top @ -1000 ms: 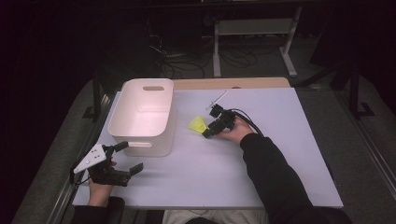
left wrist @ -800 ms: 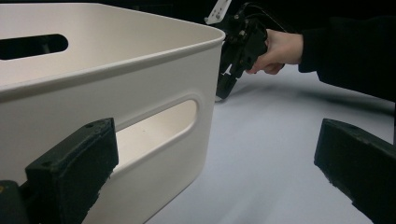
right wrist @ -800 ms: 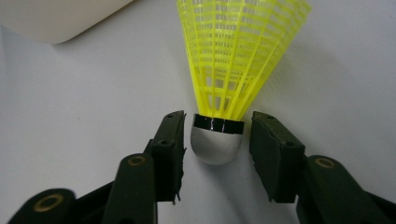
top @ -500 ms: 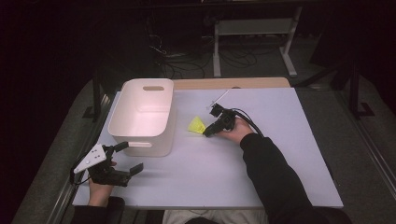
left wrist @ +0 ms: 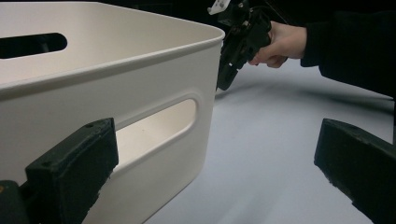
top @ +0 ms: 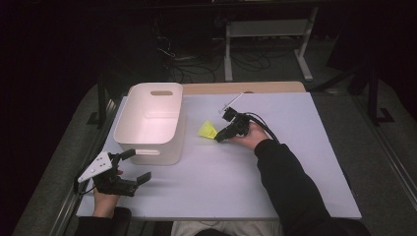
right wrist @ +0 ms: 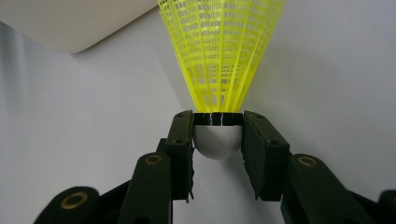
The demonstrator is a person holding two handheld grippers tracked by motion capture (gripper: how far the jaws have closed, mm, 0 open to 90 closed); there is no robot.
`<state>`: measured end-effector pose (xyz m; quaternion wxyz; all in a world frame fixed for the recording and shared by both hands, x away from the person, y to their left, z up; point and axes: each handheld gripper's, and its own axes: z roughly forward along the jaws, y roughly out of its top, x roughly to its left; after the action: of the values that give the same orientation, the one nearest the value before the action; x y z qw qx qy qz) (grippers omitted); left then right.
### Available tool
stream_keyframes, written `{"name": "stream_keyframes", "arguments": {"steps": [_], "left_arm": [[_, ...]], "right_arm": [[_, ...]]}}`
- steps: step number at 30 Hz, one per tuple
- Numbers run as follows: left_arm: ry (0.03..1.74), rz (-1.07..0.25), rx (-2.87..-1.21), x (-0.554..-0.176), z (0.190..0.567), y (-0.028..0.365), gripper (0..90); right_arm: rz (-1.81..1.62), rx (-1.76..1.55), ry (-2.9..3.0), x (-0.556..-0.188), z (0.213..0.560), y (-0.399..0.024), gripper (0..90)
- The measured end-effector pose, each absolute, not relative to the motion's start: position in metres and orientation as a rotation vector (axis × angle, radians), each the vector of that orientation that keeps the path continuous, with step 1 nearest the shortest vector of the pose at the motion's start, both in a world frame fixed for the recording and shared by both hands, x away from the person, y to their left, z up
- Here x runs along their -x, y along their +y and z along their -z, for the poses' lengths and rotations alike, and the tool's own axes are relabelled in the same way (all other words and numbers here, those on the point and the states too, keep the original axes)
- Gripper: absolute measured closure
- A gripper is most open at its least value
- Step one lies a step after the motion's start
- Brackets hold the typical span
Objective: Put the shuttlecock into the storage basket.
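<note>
High view: the shuttlecock [top: 207,130] lies mid-surface beside the bin [top: 152,123]; the left gripper [top: 132,166] idles, jaws apart, at the near left corner.

Right gripper view: the right gripper [right wrist: 218,135], having just closed, clamps its cork; the light, crushable skirt stays untouched.

On the pale surface [top: 295,162] a white bin [top: 152,123] stands at the left. Just right of it lies a yellow shuttlecock [top: 207,130], the right tool [top: 220,138] at its near end. The left tool [top: 136,166] rests near the bin's front corner, jaws apart.
</note>
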<state>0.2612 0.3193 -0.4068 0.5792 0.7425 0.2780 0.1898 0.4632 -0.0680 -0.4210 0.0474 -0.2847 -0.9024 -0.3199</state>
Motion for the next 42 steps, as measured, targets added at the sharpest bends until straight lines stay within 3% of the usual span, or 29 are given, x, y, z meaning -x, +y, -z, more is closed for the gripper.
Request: {"name": "stream_keyframes", "arguments": {"steps": [42], "left_arm": [[0.691,-0.419,-1.736,-0.263,0.408,0.319,0.0]], "right_arm": [[1.131,0.826,-2.819,-0.449,0.332,-0.073,63.4]]}}
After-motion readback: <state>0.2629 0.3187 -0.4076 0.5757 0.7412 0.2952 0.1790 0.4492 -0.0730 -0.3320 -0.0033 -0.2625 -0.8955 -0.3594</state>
